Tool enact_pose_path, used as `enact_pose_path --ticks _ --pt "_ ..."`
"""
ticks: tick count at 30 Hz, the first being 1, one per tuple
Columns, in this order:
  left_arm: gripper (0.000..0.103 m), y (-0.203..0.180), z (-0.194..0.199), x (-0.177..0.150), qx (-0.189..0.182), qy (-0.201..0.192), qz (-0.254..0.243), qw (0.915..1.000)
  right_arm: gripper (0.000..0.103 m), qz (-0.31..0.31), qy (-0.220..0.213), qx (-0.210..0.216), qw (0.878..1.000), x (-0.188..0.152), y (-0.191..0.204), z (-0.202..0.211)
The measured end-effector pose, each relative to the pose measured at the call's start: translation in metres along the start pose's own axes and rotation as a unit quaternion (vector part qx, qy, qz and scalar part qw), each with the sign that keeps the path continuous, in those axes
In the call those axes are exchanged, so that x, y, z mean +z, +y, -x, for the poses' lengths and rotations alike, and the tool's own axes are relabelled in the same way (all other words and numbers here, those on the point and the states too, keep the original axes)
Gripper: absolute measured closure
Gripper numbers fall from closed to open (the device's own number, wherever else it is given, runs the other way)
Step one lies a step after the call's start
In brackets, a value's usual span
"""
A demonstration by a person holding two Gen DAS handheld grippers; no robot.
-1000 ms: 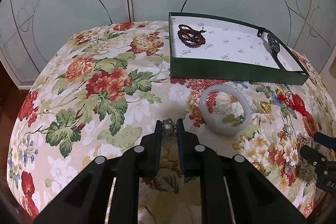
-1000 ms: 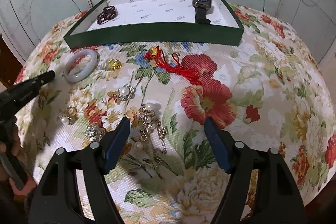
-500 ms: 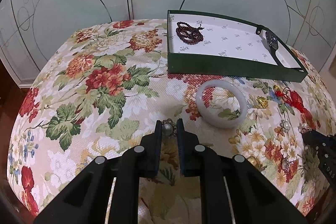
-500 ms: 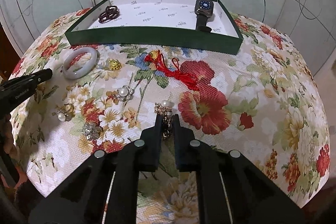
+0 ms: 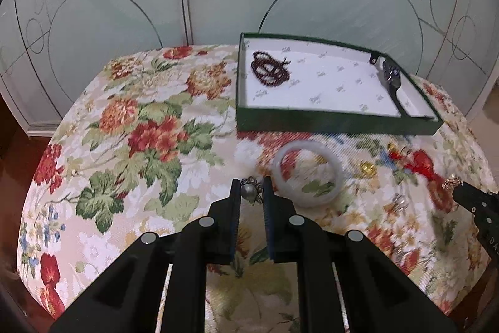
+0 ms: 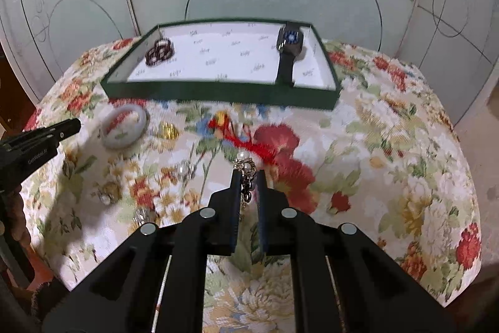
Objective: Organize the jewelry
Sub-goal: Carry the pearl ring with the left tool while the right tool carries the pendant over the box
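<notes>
My left gripper is shut on a pearl brooch and holds it above the floral cloth, next to a white jade bangle. My right gripper is shut on a pearl and gold chain piece, lifted over the cloth. The green tray with a white lining stands at the back. It holds a dark bead bracelet and a black watch. The tray also shows in the left wrist view with the bracelet inside.
On the cloth lie a red tassel charm, a gold piece, a pearl earring and other small pearl pieces. The bangle lies left of them. Glass panels stand behind the table.
My right gripper shut on the pearl chain piece and lifted it toward the tray. My left gripper rose and moved forward with the pearl brooch in it.
</notes>
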State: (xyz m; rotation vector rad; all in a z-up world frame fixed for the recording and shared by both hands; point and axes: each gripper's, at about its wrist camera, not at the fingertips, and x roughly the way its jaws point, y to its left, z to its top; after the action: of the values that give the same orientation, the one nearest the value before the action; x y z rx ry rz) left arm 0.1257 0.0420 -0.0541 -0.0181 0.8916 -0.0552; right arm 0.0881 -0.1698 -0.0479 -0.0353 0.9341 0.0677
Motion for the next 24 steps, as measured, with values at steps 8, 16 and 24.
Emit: enact_pose_path --ticks 8,16,24 --pt "0.089 -0.016 0.000 0.042 -0.013 -0.014 -0.014 0.9997 0.093 -0.006 -0.048 0.002 0.999 0.051 -0.008 0.013" --pt "0.089 -0.033 -0.013 0.102 -0.015 -0.037 -0.025 0.9989 0.093 -0.011 -0.084 0.000 0.996 0.113 -0.013 0.004" --pt "0.089 -0.051 -0.023 0.166 -0.014 -0.072 -0.036 0.9967 0.093 -0.010 -0.125 -0.010 0.992 0.173 -0.020 0.003"
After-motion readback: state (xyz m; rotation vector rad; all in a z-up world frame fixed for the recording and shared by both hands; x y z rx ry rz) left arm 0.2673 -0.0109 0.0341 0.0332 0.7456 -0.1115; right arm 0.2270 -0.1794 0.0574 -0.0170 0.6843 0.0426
